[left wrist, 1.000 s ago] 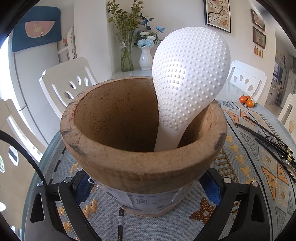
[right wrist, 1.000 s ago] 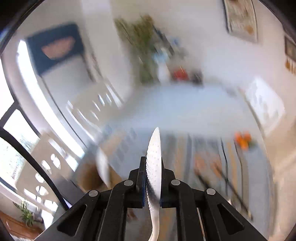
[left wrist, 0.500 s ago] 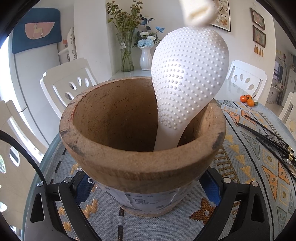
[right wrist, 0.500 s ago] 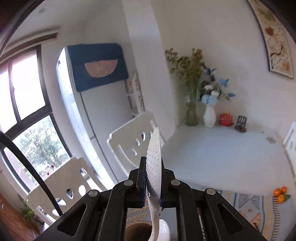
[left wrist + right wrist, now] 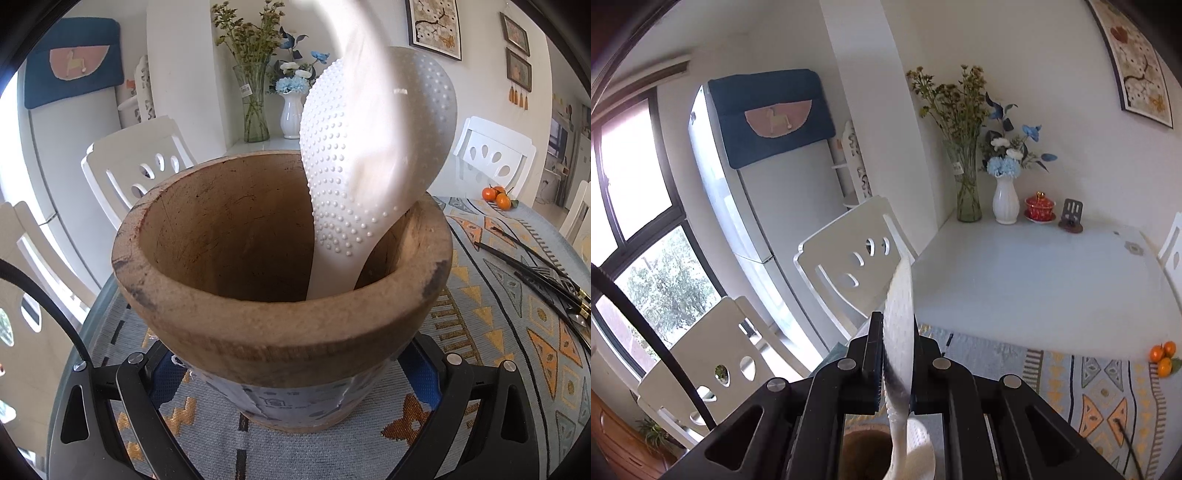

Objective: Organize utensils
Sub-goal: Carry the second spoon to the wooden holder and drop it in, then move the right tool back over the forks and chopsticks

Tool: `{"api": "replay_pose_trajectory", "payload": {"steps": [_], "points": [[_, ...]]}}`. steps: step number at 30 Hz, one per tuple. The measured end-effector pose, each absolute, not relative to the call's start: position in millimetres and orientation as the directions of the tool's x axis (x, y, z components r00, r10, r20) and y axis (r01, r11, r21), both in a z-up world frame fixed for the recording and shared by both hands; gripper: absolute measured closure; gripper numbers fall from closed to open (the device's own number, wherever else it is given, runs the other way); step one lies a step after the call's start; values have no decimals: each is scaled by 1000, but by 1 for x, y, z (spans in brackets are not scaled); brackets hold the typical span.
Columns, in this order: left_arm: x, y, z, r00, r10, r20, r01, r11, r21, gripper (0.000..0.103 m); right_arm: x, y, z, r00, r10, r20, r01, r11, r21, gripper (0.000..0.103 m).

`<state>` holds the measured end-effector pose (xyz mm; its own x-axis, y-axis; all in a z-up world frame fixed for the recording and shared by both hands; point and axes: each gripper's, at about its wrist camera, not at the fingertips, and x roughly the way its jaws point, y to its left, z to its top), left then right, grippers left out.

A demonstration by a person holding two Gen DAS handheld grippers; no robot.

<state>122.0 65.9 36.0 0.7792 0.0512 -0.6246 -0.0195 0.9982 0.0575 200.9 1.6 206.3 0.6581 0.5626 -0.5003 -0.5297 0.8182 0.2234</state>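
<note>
From the left wrist view, my left tool [image 5: 291, 373] stands astride the foot of the wooden pot [image 5: 280, 295]. Its pads sit against the pot's sides, so I read it as clamped on and bracing the pot on the patterned surface [image 5: 517, 350]. One white rice paddle [image 5: 369, 166] stands inside, head up, leaning on the right part of the rim. A second white paddle [image 5: 354, 44] comes in from above as a blur, in front of the standing one. Black chopsticks [image 5: 532, 269] lie on the surface well to the right, not yet gathered.

From the right wrist view, my right tool [image 5: 894, 365] is closed tight on that second paddle's head [image 5: 899, 321], held edge-on, with the handle hanging below toward the pot mouth [image 5: 866, 454] at the bottom of the frame.

To do this well, I would keep the left tool firm so the pot cannot tip. I would aim the handle at the open left side of the mouth, clear of the standing paddle. I would lower until the handle finds the bottom and only then let go. Releasing early risks a bounce off the rim.
</note>
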Motion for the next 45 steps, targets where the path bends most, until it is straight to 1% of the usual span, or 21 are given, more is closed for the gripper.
{"api": "replay_pose_trajectory", "payload": {"steps": [1,2,3,4,8,12,16,18,21,24,25,26,28,29,31,33,36,38,40,41,45], "points": [[122,66,36,779,51,-625,-20,998,57,5,199,2,206,652,558,-513,-532,819,215,85],[122,66,36,779,50,-625,-20,998,55,6,197,4,206,640,554,-533,-540,817,201,65],[123,66,36,779,49,-626,-20,998,53,5,194,5,207,627,554,-547,-556,811,184,56],[123,67,36,779,47,-625,-20,999,51,5,190,4,208,631,557,-540,-565,807,172,52],[123,69,35,779,46,-625,-20,999,48,5,171,-14,232,662,542,-517,-544,823,165,52],[122,71,36,779,43,-625,-20,999,45,5,140,-62,269,751,468,-467,-454,878,150,50],[123,72,36,776,35,-630,-16,999,37,6,105,-126,300,826,357,-436,-301,934,193,38],[123,73,37,777,35,-629,-16,999,36,6,91,-166,320,866,284,-411,-211,954,214,37],[122,70,37,780,62,-623,-27,998,65,4,96,-214,362,886,143,-442,-59,979,197,37],[121,70,37,781,67,-621,-30,997,69,4,101,-263,402,854,216,-474,-47,938,343,36],[120,69,38,780,66,-622,-30,997,67,4,98,-269,405,846,220,-485,-36,932,360,30],[120,70,38,779,66,-623,-30,997,68,4,90,-275,402,837,210,-506,-13,931,366,20],[120,67,38,780,69,-622,-30,997,73,4,75,-276,383,833,172,-525,21,940,341,12],[120,67,38,781,71,-621,-32,997,75,4,66,-276,362,821,148,-552,38,949,312,12],[121,64,38,781,72,-621,-32,997,76,4,58,-277,307,738,139,-660,59,962,267,12],[121,63,39,782,73,-619,-33,997,75,4,47,-287,256,675,133,-726,111,954,278,13],[121,62,38,782,74,-618,-33,997,76,4,34,-302,184,543,110,-833,220,938,267,23],[121,60,38,782,72,-620,-33,997,75,4,29,-309,146,477,86,-874,277,930,243,34],[121,61,38,781,73,-620,-33,997,75,4,31,-312,121,431,93,-897,301,923,240,39],[121,62,38,781,73,-620,-33,997,75,4,35,-310,111,417,104,-903,304,920,246,44],[121,65,37,779,67,-623,-30,997,69,4,72,-297,92,415,103,-904,264,937,228,51]]}}
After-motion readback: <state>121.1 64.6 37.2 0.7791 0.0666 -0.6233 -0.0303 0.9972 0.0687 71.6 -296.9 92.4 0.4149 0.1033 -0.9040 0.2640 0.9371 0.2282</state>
